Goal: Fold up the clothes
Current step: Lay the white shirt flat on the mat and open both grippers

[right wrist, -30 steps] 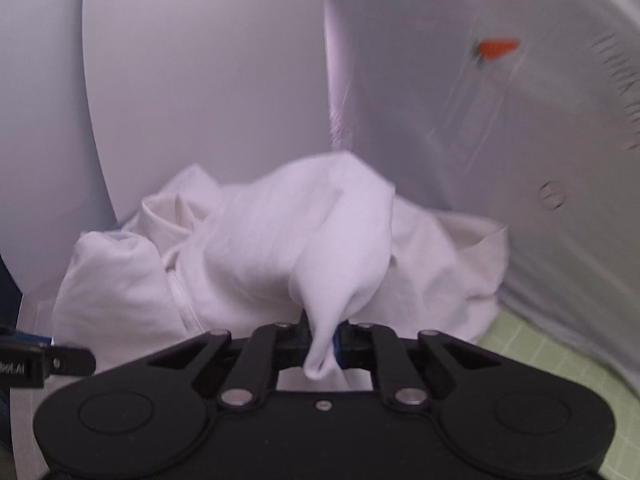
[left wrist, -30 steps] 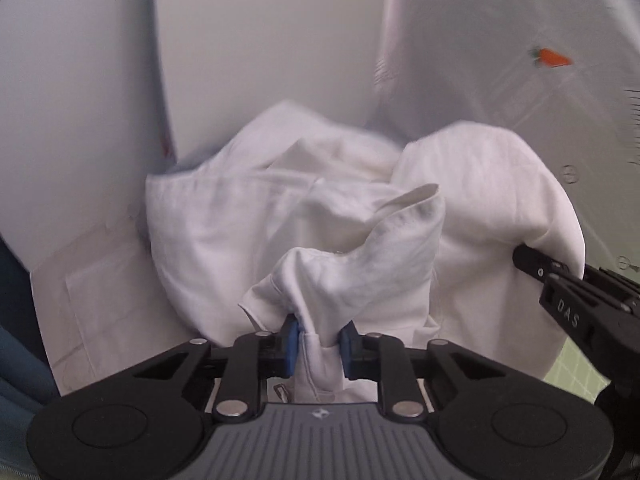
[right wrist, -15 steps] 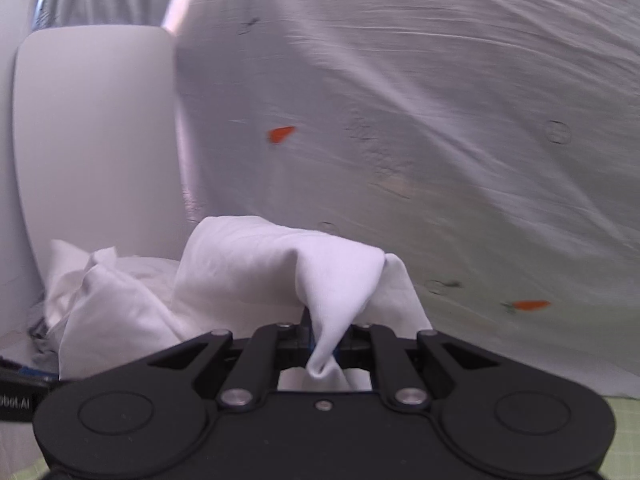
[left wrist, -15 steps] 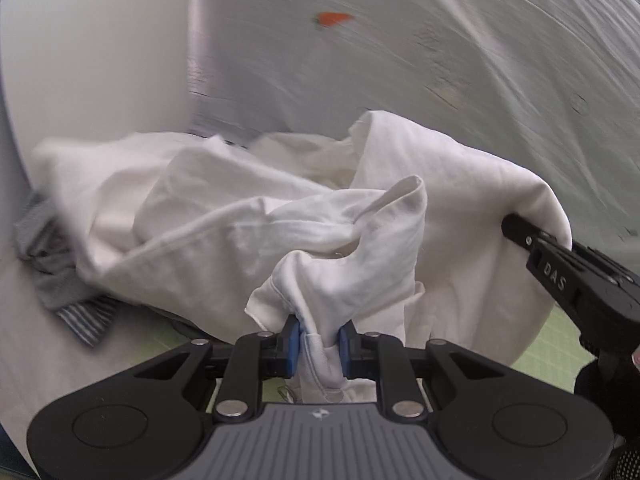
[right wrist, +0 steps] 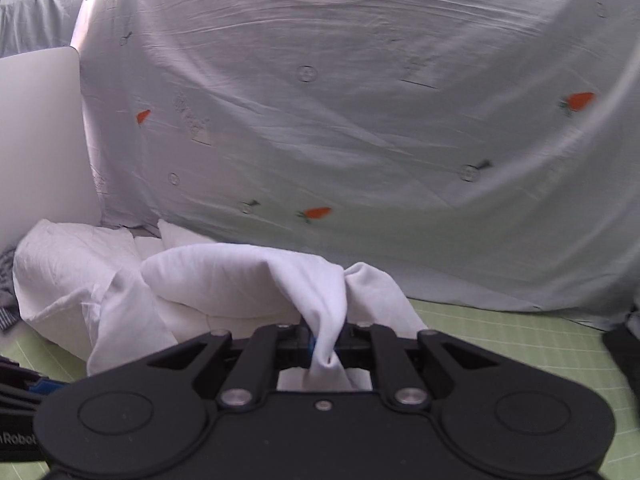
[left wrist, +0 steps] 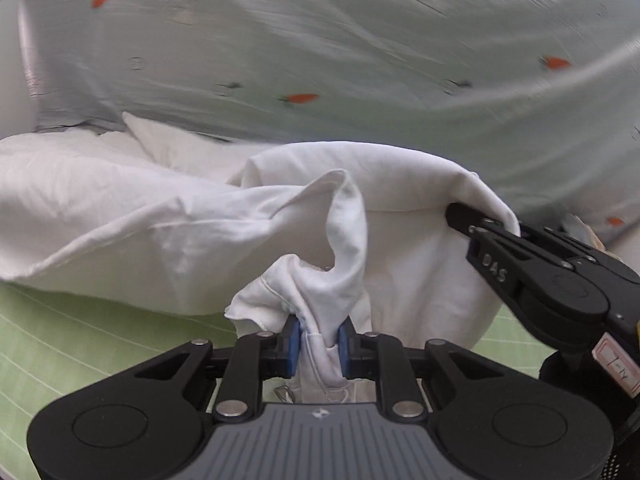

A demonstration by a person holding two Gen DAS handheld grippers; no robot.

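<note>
You held the soft, light white garment (left wrist: 168,232) bunched: left gripper (left wrist: 319,340) and right gripper (right wrist: 323,340) each pinched a limp edge fold.

The pale sheet (left wrist: 360,40) hung beyond the left tongs (left wrist: 319,340) is smeared by motion, so its small printed marks cannot be read. The bunch of white cloth (left wrist: 320,292) caught between those tongs hides the inner faces of the blue pads (left wrist: 294,342). Right of them, the right tongs (left wrist: 460,216) are half buried under a fold, their tips unseen. Far left of the right tongs (right wrist: 320,344), a striped grey thing (right wrist: 6,300), perhaps another garment, is cut off by the edge.
</note>
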